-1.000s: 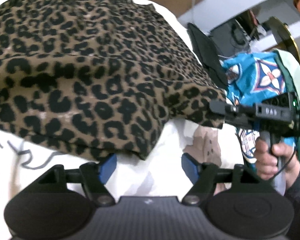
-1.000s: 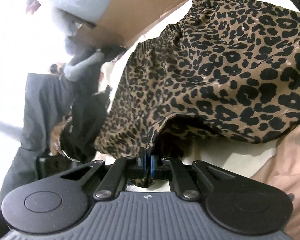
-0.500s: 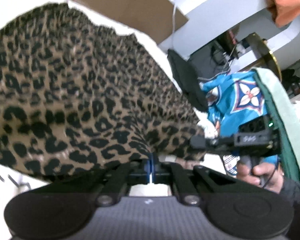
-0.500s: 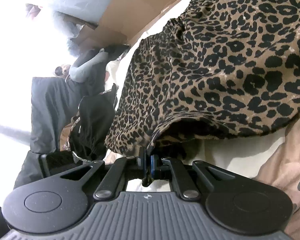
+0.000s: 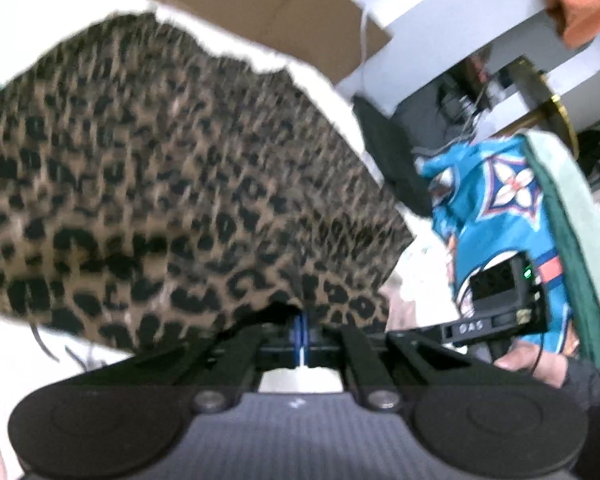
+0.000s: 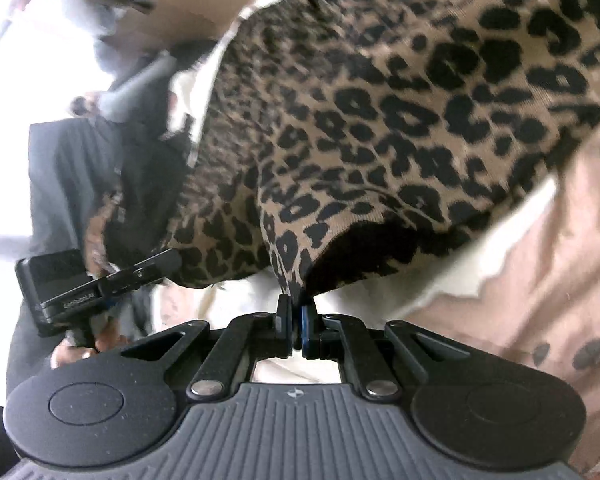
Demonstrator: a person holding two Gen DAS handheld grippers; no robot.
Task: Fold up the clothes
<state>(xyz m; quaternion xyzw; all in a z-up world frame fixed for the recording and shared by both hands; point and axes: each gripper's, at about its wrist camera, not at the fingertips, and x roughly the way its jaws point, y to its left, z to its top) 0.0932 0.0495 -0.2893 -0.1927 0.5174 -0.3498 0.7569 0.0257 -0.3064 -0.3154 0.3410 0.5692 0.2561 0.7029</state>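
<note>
A leopard-print garment [image 5: 160, 184] fills most of the left wrist view, spread over a white bed cover [image 5: 12, 348]. My left gripper [image 5: 302, 326] is shut on its near hem, blue pads pressed together on the cloth. In the right wrist view the same leopard-print garment [image 6: 380, 120] rises from my right gripper [image 6: 296, 312], which is shut on another corner of the hem. Each gripper shows in the other's view: the right gripper [image 5: 404, 332] at the right, the left gripper [image 6: 172, 258] at the left, both at the garment's edge.
A blue patterned cloth [image 5: 492, 200] and a green garment [image 5: 568, 216] lie to the right of the bed. A cardboard box [image 5: 236, 4] stands behind. A pink dotted cloth [image 6: 548, 260] lies at right, and dark clothes [image 6: 100, 168] are piled at left.
My left gripper went from open in front of the hem to shut on it, then lifted it a little. My right gripper sank with its corner, and the garment looms closer.
</note>
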